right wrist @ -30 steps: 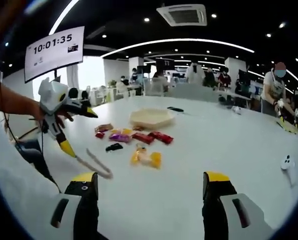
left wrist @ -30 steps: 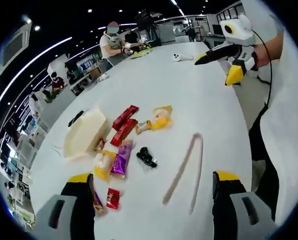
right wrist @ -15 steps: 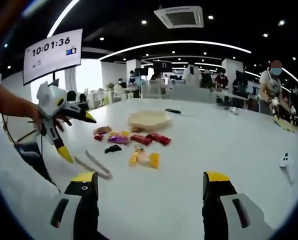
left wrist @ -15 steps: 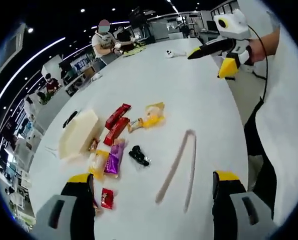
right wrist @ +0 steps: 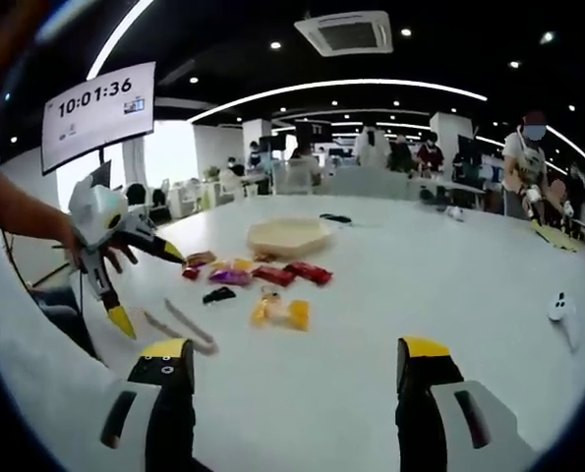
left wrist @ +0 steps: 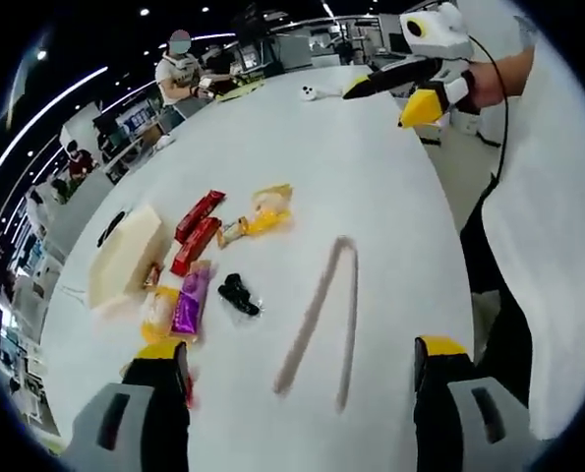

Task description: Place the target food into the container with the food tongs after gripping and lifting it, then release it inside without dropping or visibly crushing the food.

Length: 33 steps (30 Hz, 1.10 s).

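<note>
Tongs [left wrist: 323, 310] lie untouched on worktop [left wrist: 390, 177]; light, springy, grip mid-arms. Both grippers' fingers apart, empty. Snacks [left wrist: 258, 214] crushable.

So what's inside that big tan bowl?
The bowl looks empty near its rim, but its floor is hidden by the near wall. The snack packets lie outside it on the table.

Left gripper view looks down steeply from above the round white table [left wrist: 371, 167], close over the long tan food tongs [left wrist: 321, 320]. Right gripper view sits lower and further back, facing level across the table [right wrist: 420, 275] toward the room. Shared: tongs [right wrist: 179, 327], pale shallow container [left wrist: 125, 258] [right wrist: 290, 236], scattered wrapped snacks [left wrist: 199, 270] [right wrist: 263, 285] (each view also catches the opposite gripper).
</note>
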### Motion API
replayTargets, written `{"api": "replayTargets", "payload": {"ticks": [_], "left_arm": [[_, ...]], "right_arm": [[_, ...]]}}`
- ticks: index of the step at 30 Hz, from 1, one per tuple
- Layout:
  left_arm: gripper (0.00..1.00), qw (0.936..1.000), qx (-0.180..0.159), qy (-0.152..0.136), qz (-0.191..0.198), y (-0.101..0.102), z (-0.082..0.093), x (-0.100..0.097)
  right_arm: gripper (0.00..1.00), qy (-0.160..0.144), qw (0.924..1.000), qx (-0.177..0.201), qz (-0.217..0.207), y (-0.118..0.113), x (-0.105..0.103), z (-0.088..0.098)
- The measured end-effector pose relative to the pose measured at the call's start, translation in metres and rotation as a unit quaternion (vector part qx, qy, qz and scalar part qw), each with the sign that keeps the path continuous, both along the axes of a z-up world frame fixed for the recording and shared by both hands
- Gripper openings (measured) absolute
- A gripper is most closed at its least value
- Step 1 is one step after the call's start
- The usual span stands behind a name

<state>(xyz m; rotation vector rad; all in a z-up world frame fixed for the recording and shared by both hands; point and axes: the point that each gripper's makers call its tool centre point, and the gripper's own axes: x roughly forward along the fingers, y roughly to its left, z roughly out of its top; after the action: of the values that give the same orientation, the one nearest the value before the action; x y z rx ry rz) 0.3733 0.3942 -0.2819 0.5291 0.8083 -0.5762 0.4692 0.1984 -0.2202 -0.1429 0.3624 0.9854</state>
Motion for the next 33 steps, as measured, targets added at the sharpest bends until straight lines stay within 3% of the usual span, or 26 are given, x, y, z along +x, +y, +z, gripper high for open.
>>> {"api": "replayTargets", "payload": {"ticks": [7,25,28,33], "left_arm": [[0.93,0.9995,0.012,0.026,-0.014,0.004,-0.01,-0.011],[0.86,0.9988,0.004,0.048,0.003,0.01,-0.019,-0.017],[0.86,0.9974,0.031,0.059,-0.027,0.01,-0.024,-0.024],[0.83,0.9977,0.019,0.064,-0.016,0.011,-0.025,-0.023]], "right_arm": [[0.86,0.004,1.0,0.003,-0.001,-0.001,-0.002,-0.002],[0.85,0.014,0.9998,0.011,-0.007,-0.009,-0.001,-0.003],[0.85,0.014,0.9998,0.012,-0.007,-0.009,-0.001,-0.004],[0.85,0.013,0.9998,0.013,-0.007,-0.009,0.001,-0.004]]}}
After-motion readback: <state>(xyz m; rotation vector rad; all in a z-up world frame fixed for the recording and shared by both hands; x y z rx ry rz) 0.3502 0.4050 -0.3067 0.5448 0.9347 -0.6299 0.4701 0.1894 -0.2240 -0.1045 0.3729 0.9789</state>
